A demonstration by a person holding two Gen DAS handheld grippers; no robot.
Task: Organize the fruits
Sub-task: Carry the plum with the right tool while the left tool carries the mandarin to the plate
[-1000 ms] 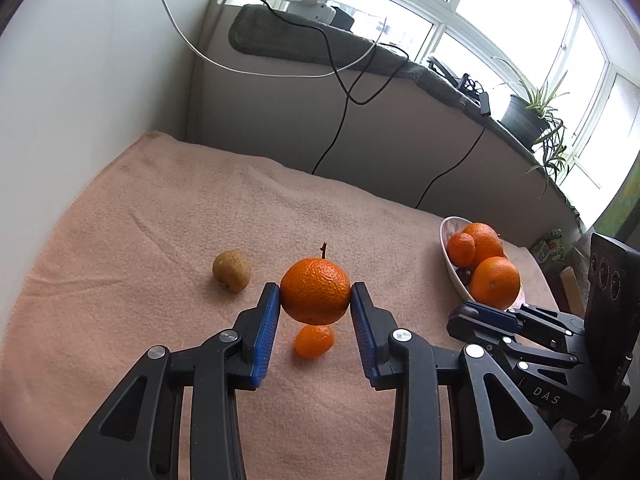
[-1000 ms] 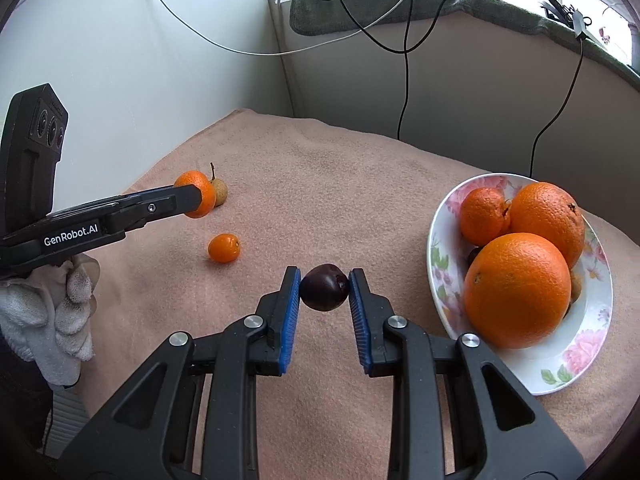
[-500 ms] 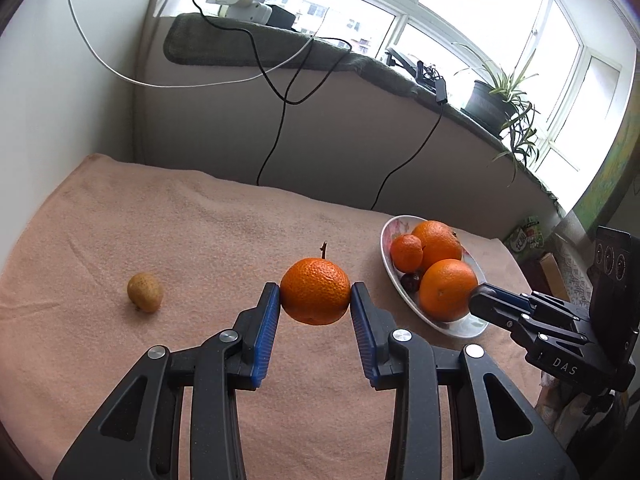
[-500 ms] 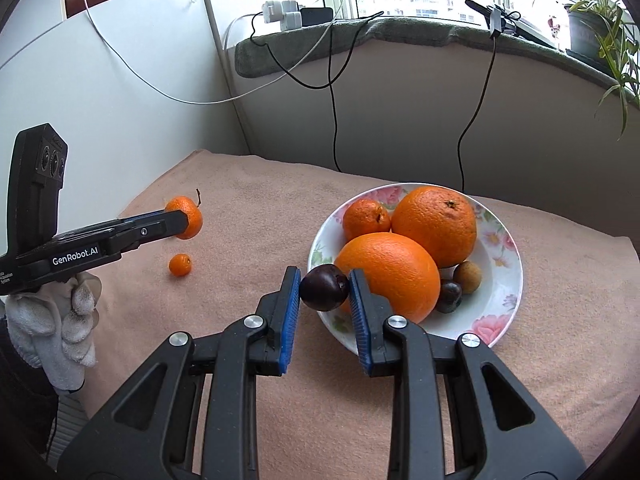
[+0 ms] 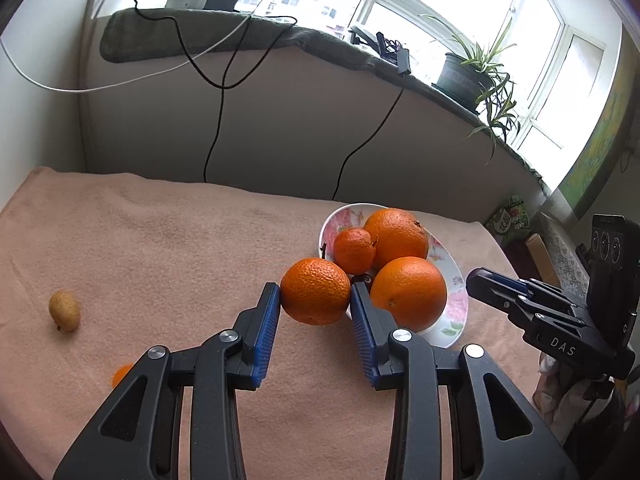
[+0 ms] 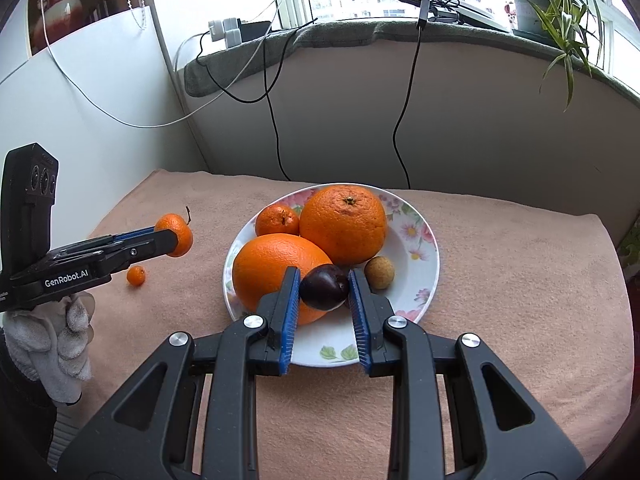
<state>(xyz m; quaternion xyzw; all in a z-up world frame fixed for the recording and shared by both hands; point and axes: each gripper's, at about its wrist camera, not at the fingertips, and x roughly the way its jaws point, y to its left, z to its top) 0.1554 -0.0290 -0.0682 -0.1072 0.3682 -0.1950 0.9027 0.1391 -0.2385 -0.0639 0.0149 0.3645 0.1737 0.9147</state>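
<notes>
Already the plate [image 6: 424, 276] holds two oranges [image 6: 344, 228]; left tongs [image 5: 315, 304] clamp a tangerine [image 5: 315, 290], right tongs [image 6: 324, 292] a plum [image 6: 324, 286].

Daylight floods in through the windows [image 5: 460, 12] at twelve to two o'clock, blown out white. Shadows on the cloth [image 6: 500, 280] stay soft. Both views are sharp (fisheye bending strongest at the rims), with dark vignetted corners.

Left tool [image 5: 315, 312] clamping a tangerine [image 5: 315, 290], floral plate [image 5: 452, 268] of oranges just behind, kiwi [image 5: 64, 310] far left
</notes>
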